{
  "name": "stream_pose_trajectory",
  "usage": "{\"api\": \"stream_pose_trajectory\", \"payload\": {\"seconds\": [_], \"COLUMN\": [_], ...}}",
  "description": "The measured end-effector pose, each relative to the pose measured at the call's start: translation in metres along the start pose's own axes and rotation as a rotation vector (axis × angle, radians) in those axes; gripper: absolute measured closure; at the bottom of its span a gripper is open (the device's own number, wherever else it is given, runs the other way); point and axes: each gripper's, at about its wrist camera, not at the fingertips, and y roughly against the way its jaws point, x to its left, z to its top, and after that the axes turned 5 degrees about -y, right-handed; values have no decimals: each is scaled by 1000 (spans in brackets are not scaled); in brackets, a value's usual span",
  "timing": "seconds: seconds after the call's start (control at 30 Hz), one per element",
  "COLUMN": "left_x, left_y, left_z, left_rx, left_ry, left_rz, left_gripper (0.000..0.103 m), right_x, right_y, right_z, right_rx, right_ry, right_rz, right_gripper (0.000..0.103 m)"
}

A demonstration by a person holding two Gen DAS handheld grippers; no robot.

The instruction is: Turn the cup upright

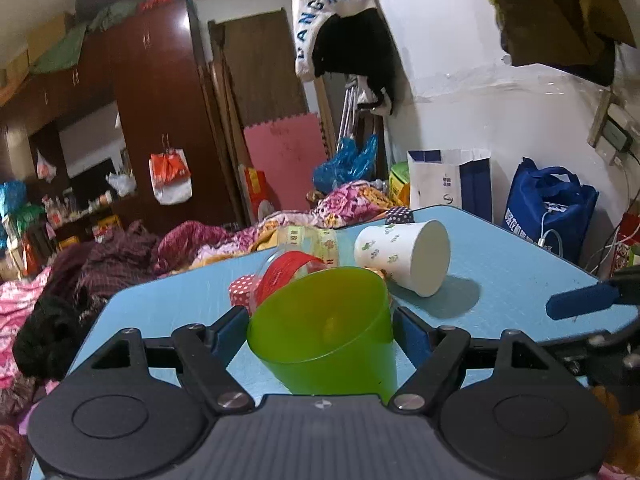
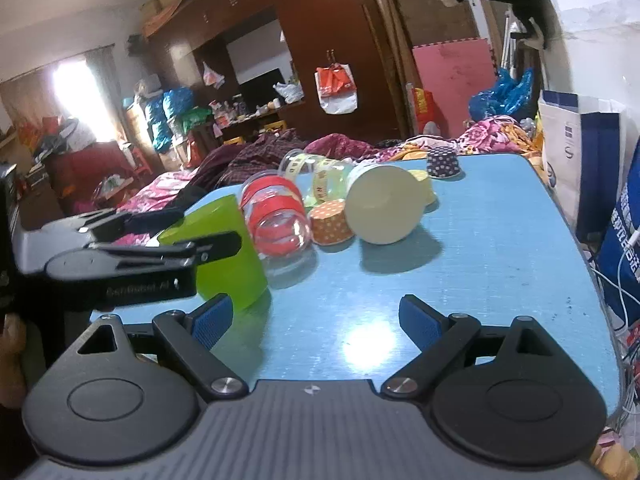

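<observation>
My left gripper (image 1: 320, 326) is shut on a green plastic cup (image 1: 324, 328), gripping its sides; the cup is tilted with its mouth facing up and toward the camera. In the right wrist view the green cup (image 2: 228, 252) sits at the table's left with the left gripper's fingers (image 2: 216, 246) clamped on it, its base near the table top. My right gripper (image 2: 316, 320) is open and empty above the blue table (image 2: 480, 280), right of the cup. One right finger (image 1: 580, 300) shows at the right edge of the left wrist view.
A white paper cup (image 1: 404, 256) lies on its side mid-table, also seen in the right wrist view (image 2: 384, 208). A clear jar with red bands (image 2: 276, 216), a yellow-banded jar (image 2: 316, 172) and small polka-dot cups (image 2: 330, 228) lie behind. Bags stand right of the table.
</observation>
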Motion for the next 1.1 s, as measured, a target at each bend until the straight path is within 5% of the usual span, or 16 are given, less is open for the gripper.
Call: {"api": "stream_pose_trajectory", "payload": {"seconds": [0.47,0.67,1.1], "left_x": [-16,-13,33], "left_y": [6,5,25], "left_z": [-2,-4,9], "left_rx": [-25,-22,-113], "left_ry": [-86,-100,84], "left_rz": [49,27,-101], "left_gripper": [21,13,12], "right_x": [-7,-7,-5], "right_y": [3,6,18], "right_z": [1,2,8], "right_rx": [-15,-30,-108], "right_ry": [-2,-3,-9], "right_rz": [-18,-31,-38], "right_gripper": [12,12,4]}}
